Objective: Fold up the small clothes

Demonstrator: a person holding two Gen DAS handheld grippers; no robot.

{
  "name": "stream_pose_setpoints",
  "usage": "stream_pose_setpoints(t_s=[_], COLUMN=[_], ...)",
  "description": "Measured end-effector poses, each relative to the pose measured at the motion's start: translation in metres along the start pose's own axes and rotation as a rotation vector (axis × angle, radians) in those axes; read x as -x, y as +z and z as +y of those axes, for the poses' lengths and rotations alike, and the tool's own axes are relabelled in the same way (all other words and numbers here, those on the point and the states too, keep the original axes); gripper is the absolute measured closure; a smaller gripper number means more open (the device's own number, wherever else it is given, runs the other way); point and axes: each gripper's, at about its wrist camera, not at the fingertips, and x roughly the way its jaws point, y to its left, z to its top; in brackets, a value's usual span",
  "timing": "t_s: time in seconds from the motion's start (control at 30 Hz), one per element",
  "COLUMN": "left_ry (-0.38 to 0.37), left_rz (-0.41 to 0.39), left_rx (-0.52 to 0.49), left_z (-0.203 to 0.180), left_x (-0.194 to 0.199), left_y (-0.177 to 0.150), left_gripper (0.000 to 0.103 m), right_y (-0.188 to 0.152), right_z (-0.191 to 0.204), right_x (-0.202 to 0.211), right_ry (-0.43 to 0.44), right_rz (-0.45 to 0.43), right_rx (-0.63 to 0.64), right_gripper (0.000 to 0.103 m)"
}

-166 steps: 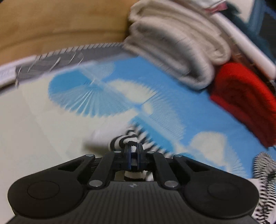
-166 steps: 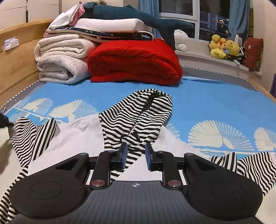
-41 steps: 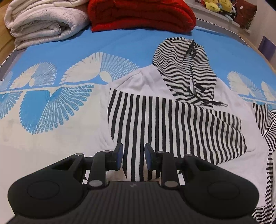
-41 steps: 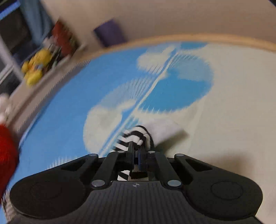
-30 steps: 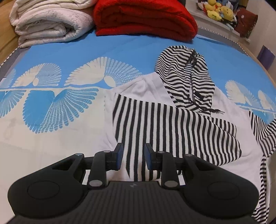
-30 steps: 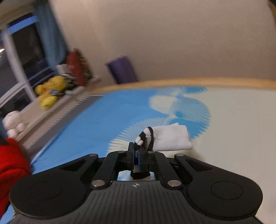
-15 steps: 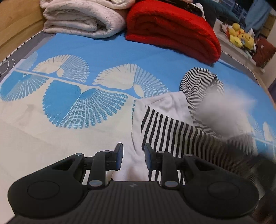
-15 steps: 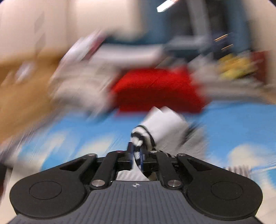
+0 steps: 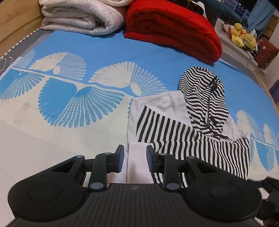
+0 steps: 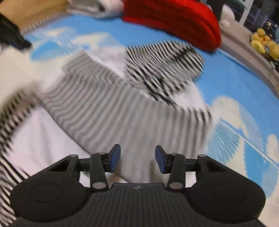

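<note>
A small white hoodie (image 9: 157, 104) with black-and-white striped sleeves and hood (image 9: 204, 94) lies flat on the blue patterned bed. Both striped sleeves (image 9: 183, 139) are folded across its body. My left gripper (image 9: 134, 160) is open, low over the white left edge of the hoodie, with cloth between the fingers but not pinched. My right gripper (image 10: 137, 158) is open and empty above the folded sleeves (image 10: 122, 111); that view is motion-blurred. The hood (image 10: 163, 69) lies beyond it.
A red folded blanket (image 9: 172, 29) and a white folded quilt (image 9: 82, 15) sit at the head of the bed. Yellow plush toys (image 9: 242, 35) rest on a ledge at the right. A wooden bed frame (image 9: 15, 22) runs along the left.
My right gripper carried the right sleeve cuff across the hoodie and let it go, opening. The left gripper shifted left toward the hoodie's left edge, staying open.
</note>
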Motion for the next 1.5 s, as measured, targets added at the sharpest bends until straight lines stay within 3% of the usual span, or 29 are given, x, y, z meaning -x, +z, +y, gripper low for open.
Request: stream_pose_setpoints(t_s=[0.07,0.2,0.27,0.3,0.33,0.47,0.57,0.63,0.7,0.8,0.83,0.87,0.97,1.03,1.13,1.33,1.4,1.43,1.5], left_ry=[0.003,0.005,0.007,0.006,0.005,-0.006,-0.009,-0.009,-0.008,-0.010,-0.009,-0.007,-0.004,-0.002,0.001,0.009,0.006,0.004,0.001], left_rz=[0.005,0.014,0.017,0.017,0.018,0.023,0.027,0.027,0.028,0.031,0.031,0.031,0.032,0.033,0.039,0.051,0.055,0.055,0.056], left_rx=[-0.010,-0.033,-0.038,-0.039,-0.041,-0.063,-0.066,-0.059,-0.057,-0.061,-0.062,-0.062,-0.060,-0.063,-0.074,-0.088,-0.095,-0.096,-0.094], left_z=[-0.005,-0.014,-0.019,-0.021,-0.023,-0.032,-0.034,-0.033,-0.032,-0.031,-0.030,-0.030,-0.028,-0.027,-0.028,-0.027,-0.029,-0.029,-0.030], left_x=[-0.003,-0.010,-0.014,-0.015,-0.016,-0.019,-0.021,-0.021,-0.021,-0.021,-0.021,-0.020,-0.020,-0.021,-0.022,-0.026,-0.028,-0.028,-0.030], left_y=[-0.001,-0.001,0.000,0.000,0.000,-0.001,-0.001,-0.001,-0.002,-0.002,-0.003,-0.003,-0.003,-0.004,-0.006,-0.010,-0.010,-0.009,-0.008], left_gripper=[0.072,0.072,0.072,0.072,0.072,0.072,0.072,0.072,0.072,0.072,0.072,0.072,0.072,0.072,0.072,0.072,0.072,0.072,0.072], right_y=[-0.023,-0.048,-0.053,-0.054,-0.053,-0.049,-0.057,-0.064,-0.063,-0.041,-0.034,-0.026,-0.014,-0.011,-0.009,-0.006,0.000,0.002,0.006], right_z=[-0.004,0.011,0.016,0.014,0.008,-0.018,-0.029,-0.042,-0.050,-0.076,-0.088,-0.103,-0.135,-0.150,-0.156,-0.162,-0.162,-0.160,-0.164], right_x=[-0.011,-0.021,-0.022,-0.023,-0.023,-0.012,-0.009,-0.010,-0.001,0.023,0.028,0.031,0.020,-0.003,-0.036,-0.079,-0.086,-0.086,-0.078], right_ry=[0.017,0.027,-0.004,-0.028,-0.051,-0.046,-0.118,-0.024,0.083,0.254,0.273,0.274,0.191,0.120,0.022,0.045,0.051,0.042,-0.014], right_rz=[0.082,0.129,0.102,0.095,0.095,0.085,0.128,0.189,0.178,0.046,-0.008,-0.065,-0.162,-0.139,-0.113,-0.070,-0.066,-0.070,-0.120], right_rx=[0.056,0.221,0.282,0.281,0.262,0.172,0.202,0.154,0.118,-0.026,-0.093,-0.172,-0.396,-0.529,-0.603,-0.689,-0.665,-0.649,-0.660], right_gripper=[0.053,0.053,0.065,0.077,0.096,0.100,0.099,0.099,0.097,0.081,0.072,0.065,0.057,0.057,0.057,0.057,0.090,0.098,0.098])
